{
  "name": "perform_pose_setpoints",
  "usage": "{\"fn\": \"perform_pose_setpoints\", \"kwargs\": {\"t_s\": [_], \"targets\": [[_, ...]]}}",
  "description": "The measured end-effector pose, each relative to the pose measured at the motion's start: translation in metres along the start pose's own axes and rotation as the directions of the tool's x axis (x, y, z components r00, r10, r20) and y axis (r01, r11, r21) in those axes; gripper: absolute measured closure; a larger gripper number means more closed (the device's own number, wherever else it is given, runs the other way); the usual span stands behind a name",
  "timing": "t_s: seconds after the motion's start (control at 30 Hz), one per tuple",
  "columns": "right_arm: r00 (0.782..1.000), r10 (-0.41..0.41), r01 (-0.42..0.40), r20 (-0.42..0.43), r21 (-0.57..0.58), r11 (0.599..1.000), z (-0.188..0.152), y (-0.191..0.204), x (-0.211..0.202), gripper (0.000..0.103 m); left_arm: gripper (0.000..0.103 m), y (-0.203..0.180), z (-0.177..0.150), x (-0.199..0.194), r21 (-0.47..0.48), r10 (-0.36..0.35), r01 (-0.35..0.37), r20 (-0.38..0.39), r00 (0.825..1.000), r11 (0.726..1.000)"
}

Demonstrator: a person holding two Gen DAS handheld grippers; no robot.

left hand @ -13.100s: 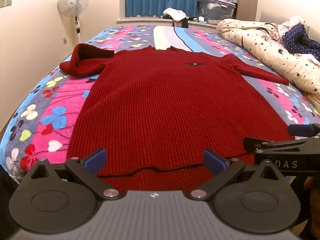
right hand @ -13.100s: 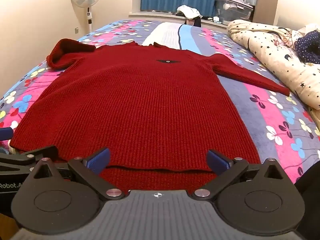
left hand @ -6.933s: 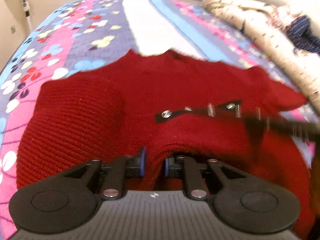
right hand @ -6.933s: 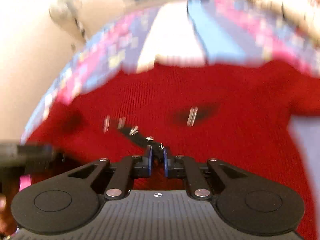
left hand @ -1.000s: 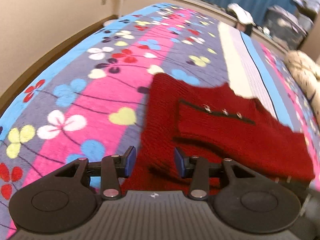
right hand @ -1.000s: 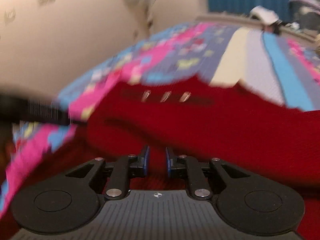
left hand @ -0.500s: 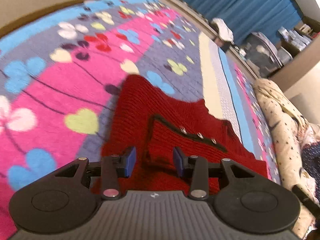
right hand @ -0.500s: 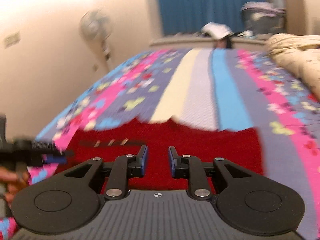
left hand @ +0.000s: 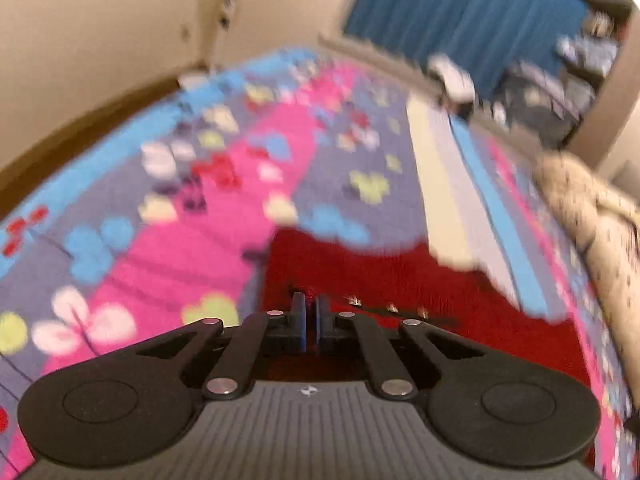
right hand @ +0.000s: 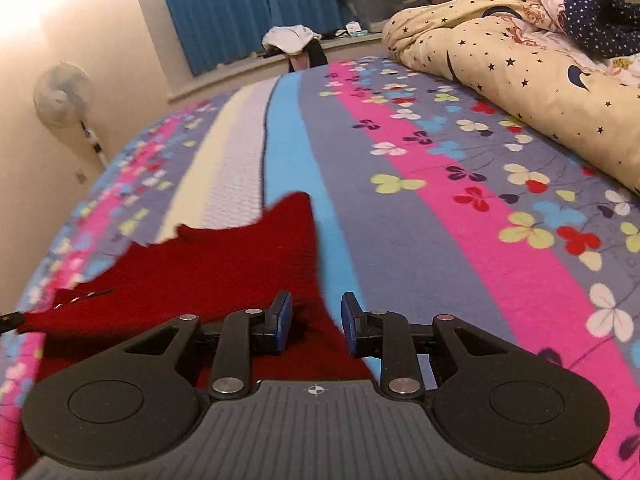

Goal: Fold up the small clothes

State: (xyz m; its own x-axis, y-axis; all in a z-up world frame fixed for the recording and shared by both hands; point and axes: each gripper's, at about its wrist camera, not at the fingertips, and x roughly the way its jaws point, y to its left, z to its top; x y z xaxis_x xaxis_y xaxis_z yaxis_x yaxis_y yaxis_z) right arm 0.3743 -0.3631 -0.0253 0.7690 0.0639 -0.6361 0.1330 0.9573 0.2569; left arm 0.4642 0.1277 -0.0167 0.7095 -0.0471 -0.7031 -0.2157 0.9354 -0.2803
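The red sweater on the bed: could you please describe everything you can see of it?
The red sweater is a ribbed knit, folded into a compact shape on the floral bedspread. A dark strip with small metal studs crosses it. The left tool is closed on its edge; the right tool is open over its other edge.

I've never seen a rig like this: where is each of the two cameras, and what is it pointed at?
Left wrist: rides the left gripper, whose fingers pinch the red sweater; it looks up the floral bedspread.
Right wrist: rides the right gripper, fingers parted over the sweater's edge; it looks toward the star-print quilt.
Shared: sweater, bedspread, blue curtains.
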Motion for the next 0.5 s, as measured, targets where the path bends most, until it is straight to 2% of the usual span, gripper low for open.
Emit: {"fn": "perform_pose_setpoints", "kwargs": {"t_s": [0.03, 0.1, 0.13, 0.2, 0.27, 0.4, 0.5], "targets": [[1.000, -0.003, 0.003, -0.012, -0.008, 1.000, -0.001, -0.002, 0.008, 0.074, 0.097, -0.004, -0.002, 0.004, 0.022, 0.014, -0.013, -0.035, 0.999, 1.000], [0.999, -0.020, 0.020, -0.036, -0.001, 1.000, -0.002, -0.002, 0.030, 0.074, 0.097, -0.007, -0.001, -0.006, 0.027, 0.070, -0.070, 0.025, 0.997, 0.997], [0.999, -0.019, 0.020, -0.042, 0.012, 1.000, -0.002, -0.002, 0.039, 0.073, 0.097, -0.008, 0.001, -0.014, 0.024, 0.072, -0.073, 0.061, 0.996, 0.997], [0.999, 0.006, -0.004, -0.054, 0.046, 0.999, -0.002, -0.004, 0.053, 0.063, 0.097, -0.009, 0.003, -0.017, 0.017, 0.026, -0.027, 0.074, 0.997, 1.000], [0.998, 0.022, -0.019, -0.053, 0.067, 0.998, -0.003, -0.004, 0.062, 0.060, 0.097, -0.011, 0.000, -0.009, 0.026, -0.008, 0.007, 0.038, 0.999, 1.000], [0.996, 0.082, -0.079, -0.025, 0.101, 0.992, -0.001, -0.002, 0.071, 0.051, 0.097, -0.010, -0.008, 0.011, 0.027, -0.001, 0.002, -0.032, 0.999, 1.000], [0.995, 0.081, -0.074, -0.054, 0.118, 0.990, -0.003, -0.001, 0.085, 0.046, 0.097, -0.006, -0.010, 0.013, 0.017, -0.024, 0.025, -0.052, 0.998, 1.000]]}}
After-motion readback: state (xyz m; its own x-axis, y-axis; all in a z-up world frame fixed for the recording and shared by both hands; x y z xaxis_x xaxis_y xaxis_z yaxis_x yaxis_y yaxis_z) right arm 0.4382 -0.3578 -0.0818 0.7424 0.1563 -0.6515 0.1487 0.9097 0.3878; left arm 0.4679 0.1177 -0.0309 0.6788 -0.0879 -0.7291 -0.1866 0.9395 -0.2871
